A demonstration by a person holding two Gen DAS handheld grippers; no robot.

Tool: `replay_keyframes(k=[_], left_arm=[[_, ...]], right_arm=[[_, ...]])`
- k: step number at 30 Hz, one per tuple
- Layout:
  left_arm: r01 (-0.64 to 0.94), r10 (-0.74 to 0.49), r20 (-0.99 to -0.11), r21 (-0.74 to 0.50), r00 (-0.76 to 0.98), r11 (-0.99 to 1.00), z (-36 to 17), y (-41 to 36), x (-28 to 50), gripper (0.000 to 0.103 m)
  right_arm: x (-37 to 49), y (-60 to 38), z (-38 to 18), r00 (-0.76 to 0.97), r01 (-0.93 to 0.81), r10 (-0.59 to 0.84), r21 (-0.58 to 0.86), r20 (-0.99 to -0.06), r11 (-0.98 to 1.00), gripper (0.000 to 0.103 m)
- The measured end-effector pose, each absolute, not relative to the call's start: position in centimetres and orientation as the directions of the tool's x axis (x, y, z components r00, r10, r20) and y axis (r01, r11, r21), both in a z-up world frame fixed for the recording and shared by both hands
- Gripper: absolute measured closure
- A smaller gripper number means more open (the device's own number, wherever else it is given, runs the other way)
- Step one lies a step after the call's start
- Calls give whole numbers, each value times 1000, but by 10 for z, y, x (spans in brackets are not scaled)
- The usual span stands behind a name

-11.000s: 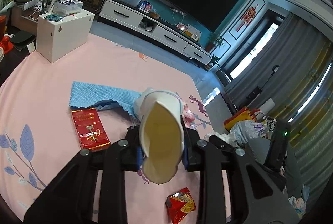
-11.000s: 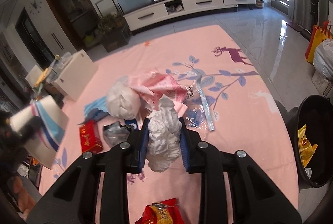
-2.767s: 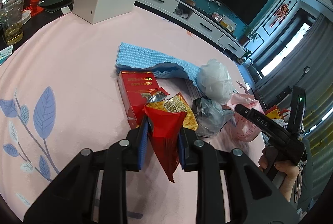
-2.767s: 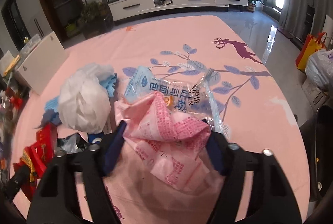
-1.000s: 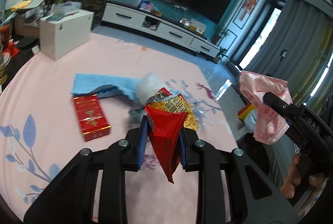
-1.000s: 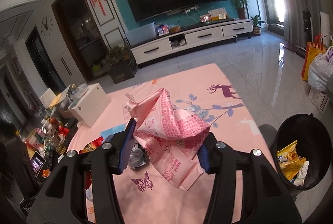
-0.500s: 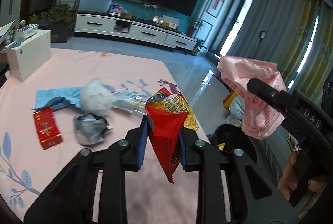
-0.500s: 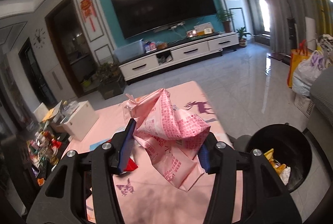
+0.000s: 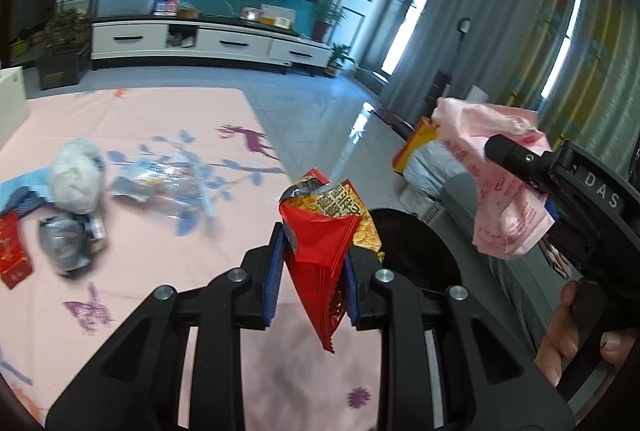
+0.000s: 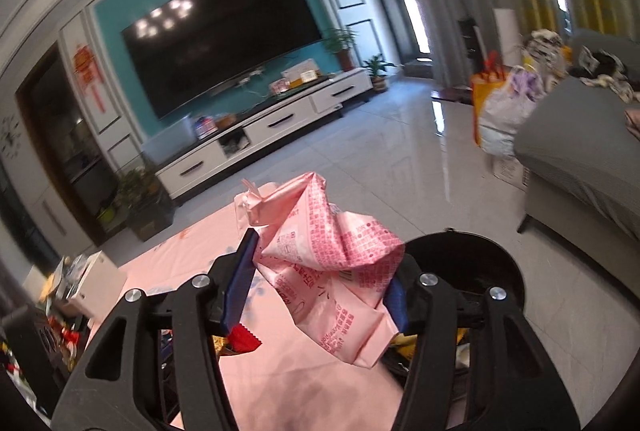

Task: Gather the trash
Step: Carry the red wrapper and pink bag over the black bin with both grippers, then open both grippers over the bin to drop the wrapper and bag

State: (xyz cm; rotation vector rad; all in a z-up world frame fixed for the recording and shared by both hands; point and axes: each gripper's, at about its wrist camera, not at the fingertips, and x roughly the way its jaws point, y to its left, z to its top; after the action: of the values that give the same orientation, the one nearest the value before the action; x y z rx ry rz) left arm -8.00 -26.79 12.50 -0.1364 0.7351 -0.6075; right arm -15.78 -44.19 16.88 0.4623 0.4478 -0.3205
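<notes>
The left gripper [image 9: 310, 271] is clamped on a red snack wrapper [image 9: 320, 251] and the right gripper [image 10: 320, 271], jaws just widening, still pinches a crumpled pink plastic bag [image 10: 336, 263] above the black trash bin [image 10: 492, 263], with more litter back on the pink tablecloth [image 9: 160, 231].

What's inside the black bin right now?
In the right wrist view, the bin shows only a sliver of yellow wrapper near its rim. The pink bag in the right claw covers most of the inside.
</notes>
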Motion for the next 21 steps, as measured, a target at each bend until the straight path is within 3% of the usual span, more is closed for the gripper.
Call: replay_keyframes(k=[21], left_arm=[[614, -642, -684, -351, 347, 707, 69, -397, -76, 77]], right_arm=[[-187, -540, 92, 692, 676, -306, 437, -653, 593, 47]])
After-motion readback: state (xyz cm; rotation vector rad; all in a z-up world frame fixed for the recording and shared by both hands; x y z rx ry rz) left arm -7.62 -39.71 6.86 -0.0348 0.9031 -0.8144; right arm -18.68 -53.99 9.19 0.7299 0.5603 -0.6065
